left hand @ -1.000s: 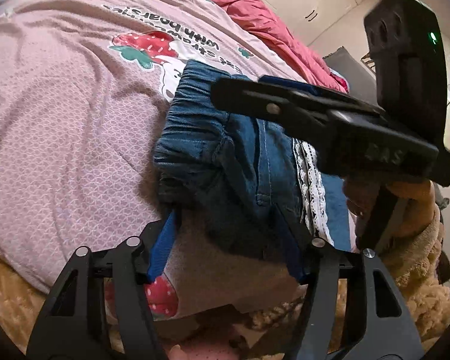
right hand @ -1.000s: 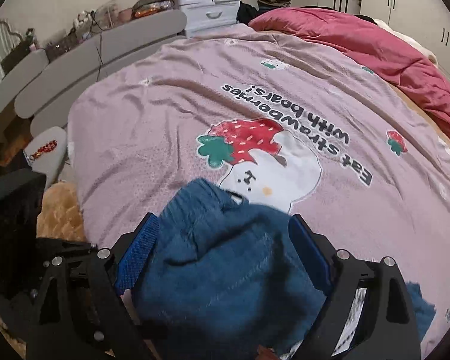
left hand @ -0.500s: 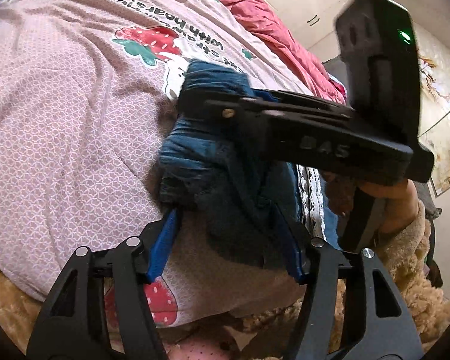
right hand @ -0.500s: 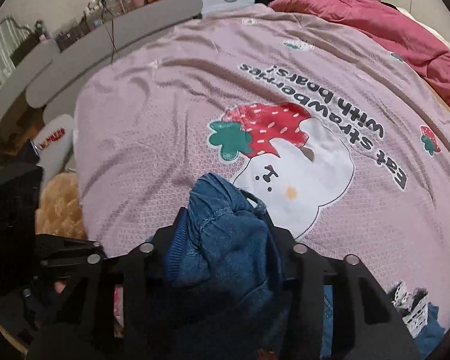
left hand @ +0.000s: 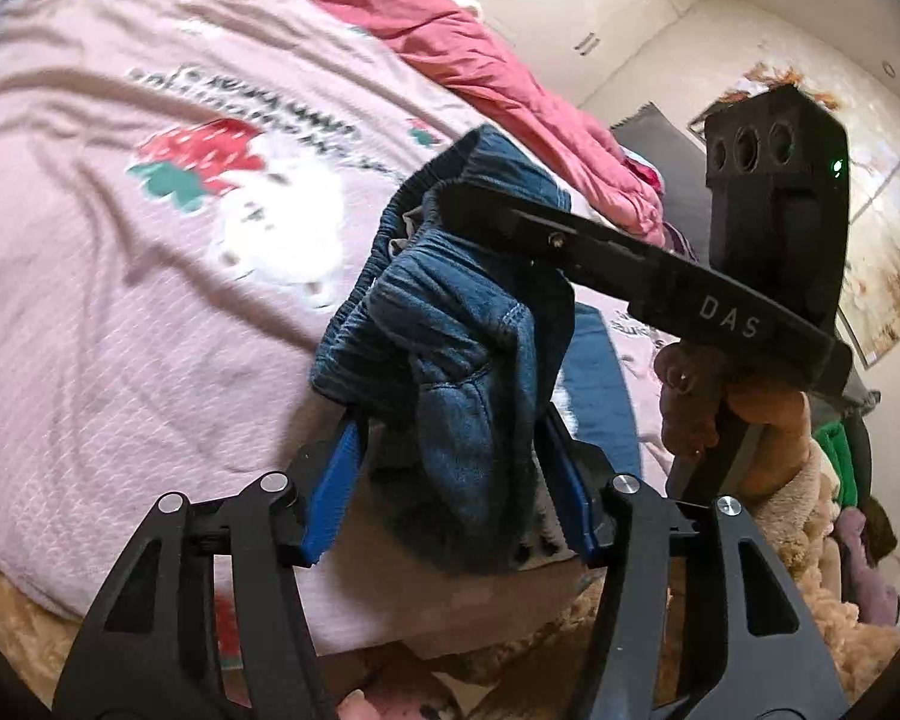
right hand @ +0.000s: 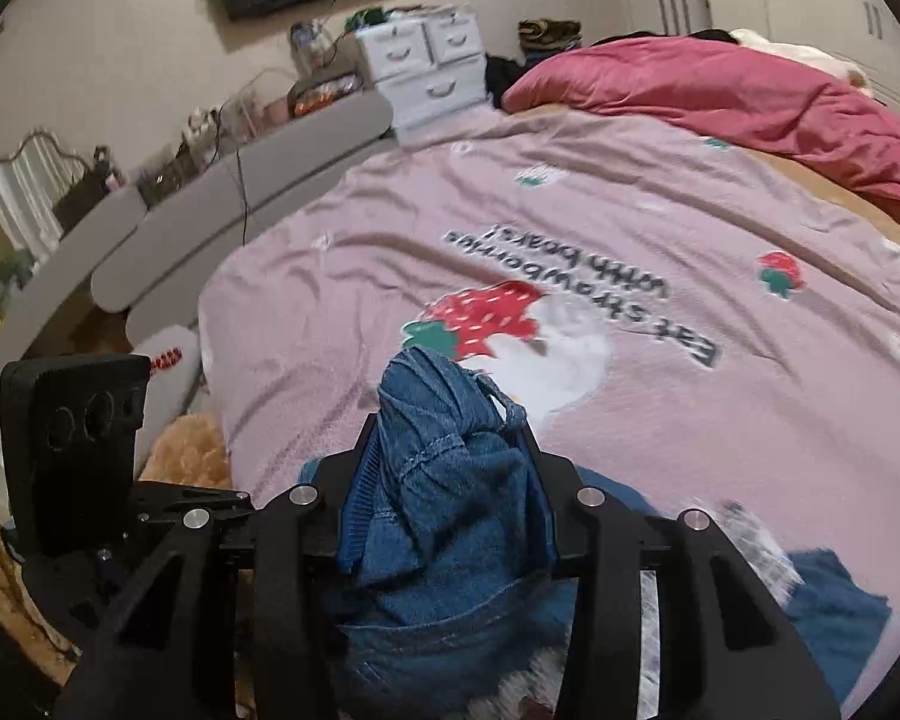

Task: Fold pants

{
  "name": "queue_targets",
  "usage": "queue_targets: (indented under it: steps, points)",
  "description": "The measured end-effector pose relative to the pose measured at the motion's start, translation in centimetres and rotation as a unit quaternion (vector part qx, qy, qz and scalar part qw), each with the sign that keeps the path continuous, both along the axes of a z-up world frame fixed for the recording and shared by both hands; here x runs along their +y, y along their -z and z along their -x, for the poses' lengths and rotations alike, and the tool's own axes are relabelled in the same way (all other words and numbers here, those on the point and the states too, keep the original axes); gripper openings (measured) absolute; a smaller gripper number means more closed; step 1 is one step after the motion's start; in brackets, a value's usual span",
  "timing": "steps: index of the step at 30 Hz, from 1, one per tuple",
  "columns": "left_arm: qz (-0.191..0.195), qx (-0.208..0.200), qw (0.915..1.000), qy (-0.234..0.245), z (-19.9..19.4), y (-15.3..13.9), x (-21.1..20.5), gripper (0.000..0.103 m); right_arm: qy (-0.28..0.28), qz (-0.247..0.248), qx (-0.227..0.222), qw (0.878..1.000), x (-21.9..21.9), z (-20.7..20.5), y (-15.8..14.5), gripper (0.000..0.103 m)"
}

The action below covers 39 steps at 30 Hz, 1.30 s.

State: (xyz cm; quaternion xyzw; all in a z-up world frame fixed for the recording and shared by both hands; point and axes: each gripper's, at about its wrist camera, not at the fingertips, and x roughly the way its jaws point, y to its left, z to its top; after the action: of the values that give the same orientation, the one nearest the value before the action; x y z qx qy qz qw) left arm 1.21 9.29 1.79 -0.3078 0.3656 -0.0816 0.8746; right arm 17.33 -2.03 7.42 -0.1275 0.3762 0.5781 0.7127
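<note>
The pants are small blue denim with an elastic waistband, bunched near the front edge of the bed. My right gripper is shut on the waistband and holds the bunched denim up off the cover. It shows in the left wrist view as a black bar across the pants. My left gripper is open, its blue pads on either side of the hanging denim without pinching it. A white lace trim and a flat part of the pants lie at lower right.
The pink bedcover with a strawberry bear print covers the bed. A red duvet is heaped at the far side. A grey curved headboard and white drawers stand beyond. A tan fluffy rug lies below the bed edge.
My right gripper closed on the waistband and lifted the pants up off the cover. My left gripper stayed open around the lower denim, and both views tilted upward.
</note>
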Motion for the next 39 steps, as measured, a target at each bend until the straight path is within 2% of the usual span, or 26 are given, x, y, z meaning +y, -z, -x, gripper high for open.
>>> queue_targets:
  steps: [6,12,15,18,22,26,30,35,37,38,39]
  points:
    - [-0.022,-0.007,0.9995,0.02,-1.4,-1.6,-2.8,0.049,0.03,-0.032,0.01,0.999,-4.9,-1.3,-0.6,0.04]
    - [-0.039,-0.015,0.9973,0.061,-3.1,-2.3,-6.0,0.053,0.07,-0.055,0.023,0.996,-10.0,-2.5,-0.1,0.042]
    - [-0.042,-0.02,0.9945,0.094,-4.6,-2.3,-8.0,0.054,0.109,-0.066,0.041,0.991,-13.5,-3.5,0.6,0.054]
    - [-0.045,-0.021,0.989,0.139,-5.6,-1.8,-10.4,0.054,0.154,-0.072,0.048,0.984,-16.8,-4.2,1.2,0.055]
    - [-0.06,0.008,0.9822,0.178,-5.7,0.3,-13.2,0.054,0.184,-0.058,0.033,0.981,-19.0,-3.9,2.0,0.055]
    - [-0.07,0.038,0.9779,0.194,-5.9,2.3,-15.0,0.054,0.171,-0.043,0.042,0.983,-18.2,-3.6,3.0,0.056]
    - [-0.08,0.041,0.9762,0.197,-5.9,2.6,-15.4,0.055,0.165,-0.011,0.039,0.985,-16.7,-3.9,4.3,0.058]
    - [-0.067,0.035,0.977,0.2,-5.5,2.2,-15.0,0.055,0.185,0.039,0.044,0.981,-17.2,-4.7,6.5,0.056]
    - [-0.064,0.029,0.9771,0.201,-5.1,1.8,-14.8,0.055,0.195,0.045,0.048,0.978,-18.1,-4.7,7.1,0.055]
    - [-0.065,0.027,0.9773,0.2,-4.7,1.6,-14.6,0.056,0.201,0.051,0.046,0.977,-18.4,-4.7,7.3,0.048]
    - [-0.065,0.026,0.9776,0.198,-4.4,1.4,-14.5,0.058,0.209,0.068,0.035,0.975,-18.6,-4.7,7.7,0.048]
